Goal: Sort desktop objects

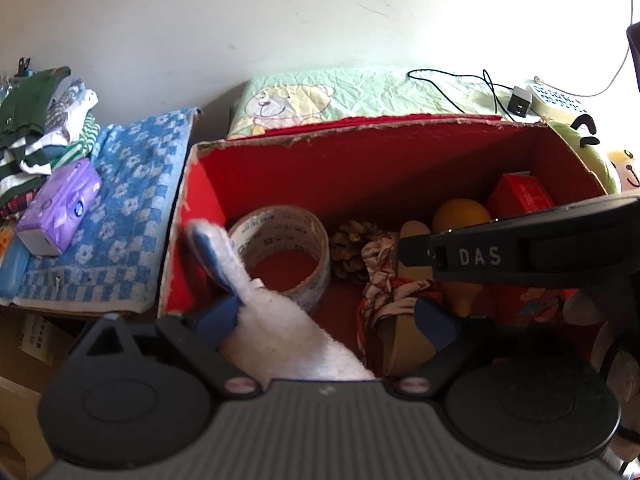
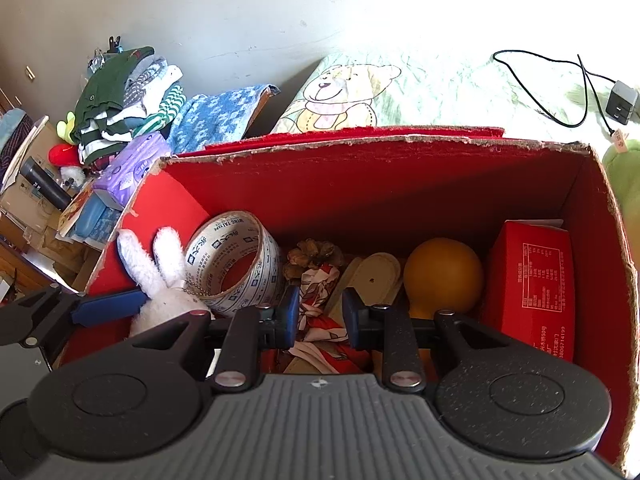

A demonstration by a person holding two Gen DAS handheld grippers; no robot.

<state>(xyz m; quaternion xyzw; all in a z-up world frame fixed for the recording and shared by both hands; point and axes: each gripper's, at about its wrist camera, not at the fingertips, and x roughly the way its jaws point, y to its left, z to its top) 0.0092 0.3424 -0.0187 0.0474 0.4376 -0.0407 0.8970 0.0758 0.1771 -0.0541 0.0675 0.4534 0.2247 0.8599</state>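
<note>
we see the left gripper (image 1: pixel 332 316) released, its jaws wide apart, with the white plush rabbit (image 1: pixel 276 320) lying loose between them inside the red box (image 1: pixel 360 152), beside the tape roll (image 1: pixel 280 252). the right gripper (image 2: pixel 320 314) is clenched on nothing, above the patterned cloth (image 2: pixel 320 320).

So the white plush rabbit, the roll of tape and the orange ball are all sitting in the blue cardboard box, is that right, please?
Not quite: the cardboard box is red, not blue, as the right wrist view shows. The rest holds: the white plush rabbit, the roll of tape and the orange ball are all inside it.
</note>
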